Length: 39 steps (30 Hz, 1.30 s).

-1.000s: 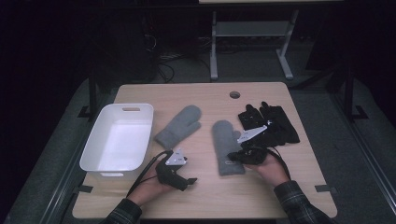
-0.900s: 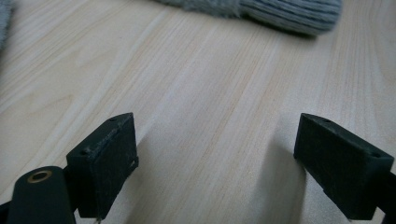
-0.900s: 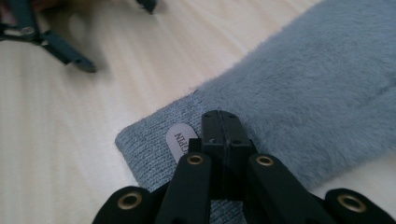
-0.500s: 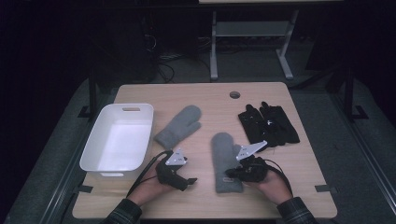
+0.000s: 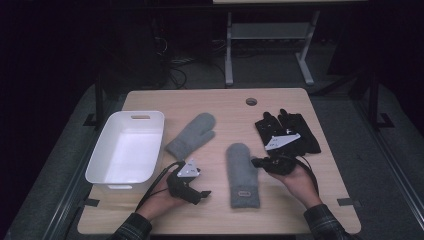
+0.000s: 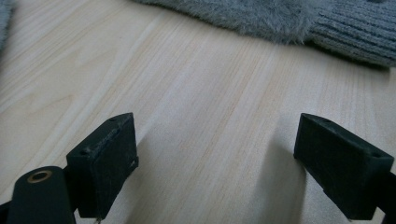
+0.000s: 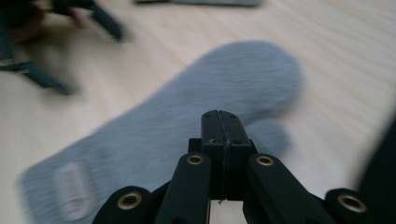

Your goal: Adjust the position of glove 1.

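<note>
High view first: our right gripper (image 5: 260, 162) sits just at the thumb-side edge of the grey mitten (image 5: 242, 172) that lies flat on the wooden table (image 5: 225, 102), cuff toward us. In the right gripper view its two black jaws are pressed flat together with nothing between them, and the mitten spreads out directly ahead of and below the closed tips, its thumb just to the right of them and its small cuff label off to the lower left. Whether the tips touch the fabric we cannot tell. Just beyond our right gripper lie the black gloves (image 5: 290, 130)

Our left gripper (image 5: 202, 194) rests low on the table, well to the left of that mitten. In the left gripper view its jaws stand wide apart over bare wood, holding nothing, and the mitten's fuzzy body and ribbed cuff lie ahead of them. Farther ahead of the left gripper is a second grey mitten (image 5: 191, 136), and to its left stands the white bin (image 5: 112, 150)
</note>
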Available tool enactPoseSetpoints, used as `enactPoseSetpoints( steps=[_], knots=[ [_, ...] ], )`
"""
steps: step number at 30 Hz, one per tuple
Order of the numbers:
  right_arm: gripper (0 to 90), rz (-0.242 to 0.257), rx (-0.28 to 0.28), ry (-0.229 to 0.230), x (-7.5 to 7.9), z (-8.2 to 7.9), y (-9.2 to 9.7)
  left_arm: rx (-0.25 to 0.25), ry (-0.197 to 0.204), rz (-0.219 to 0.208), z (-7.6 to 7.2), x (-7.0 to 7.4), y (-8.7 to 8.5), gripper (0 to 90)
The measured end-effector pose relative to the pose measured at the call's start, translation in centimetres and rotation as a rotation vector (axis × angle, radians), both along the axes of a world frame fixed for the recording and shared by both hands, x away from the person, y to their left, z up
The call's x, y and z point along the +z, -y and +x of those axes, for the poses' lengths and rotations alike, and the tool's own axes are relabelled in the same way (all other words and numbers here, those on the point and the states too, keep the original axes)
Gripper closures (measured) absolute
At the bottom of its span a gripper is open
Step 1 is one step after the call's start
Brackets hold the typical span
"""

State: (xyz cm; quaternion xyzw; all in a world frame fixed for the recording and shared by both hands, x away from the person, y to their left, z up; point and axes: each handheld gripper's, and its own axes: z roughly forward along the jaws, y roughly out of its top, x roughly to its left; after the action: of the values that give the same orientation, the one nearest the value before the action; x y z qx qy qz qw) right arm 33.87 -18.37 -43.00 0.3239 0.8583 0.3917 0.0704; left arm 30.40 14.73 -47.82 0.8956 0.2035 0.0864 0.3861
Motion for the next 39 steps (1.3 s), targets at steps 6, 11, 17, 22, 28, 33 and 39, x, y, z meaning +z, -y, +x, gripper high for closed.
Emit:
enactPoseSetpoints(
  steps=[6,11,17,22,28,33,39],
  knots=[
    [90.0,-0.012,-0.04,-0.002,-0.6,3.3,-0.4,0.001,-0.007,0.001,0.0,0.0,0.0,12.1],
    [90.0,-0.086,-0.007,-0.022,-1.9,3.9,-1.8,0.001,-0.007,0.001,0.0,0.0,0.0,12.2],
    [90.0,-0.105,-0.009,-0.032,-2.1,3.2,-1.1,0.001,-0.007,0.001,0.0,0.0,0.0,12.2],
    [90.0,-0.104,-0.004,-0.036,-2.2,2.3,-0.4,0.001,-0.007,0.001,0.0,0.0,0.0,12.2],
    [90.0,-0.115,0.01,-0.039,-2.2,1.1,0.0,0.001,-0.007,0.0,0.0,0.0,0.0,12.2],
    [90.0,-0.117,0.015,-0.049,-2.1,-0.6,0.6,0.003,-0.006,-0.002,0.0,0.0,0.0,12.2],
    [90.0,-0.119,0.015,-0.051,-2.1,-2.1,1.4,0.001,-0.004,-0.004,0.0,0.0,0.0,12.2]
  ],
)
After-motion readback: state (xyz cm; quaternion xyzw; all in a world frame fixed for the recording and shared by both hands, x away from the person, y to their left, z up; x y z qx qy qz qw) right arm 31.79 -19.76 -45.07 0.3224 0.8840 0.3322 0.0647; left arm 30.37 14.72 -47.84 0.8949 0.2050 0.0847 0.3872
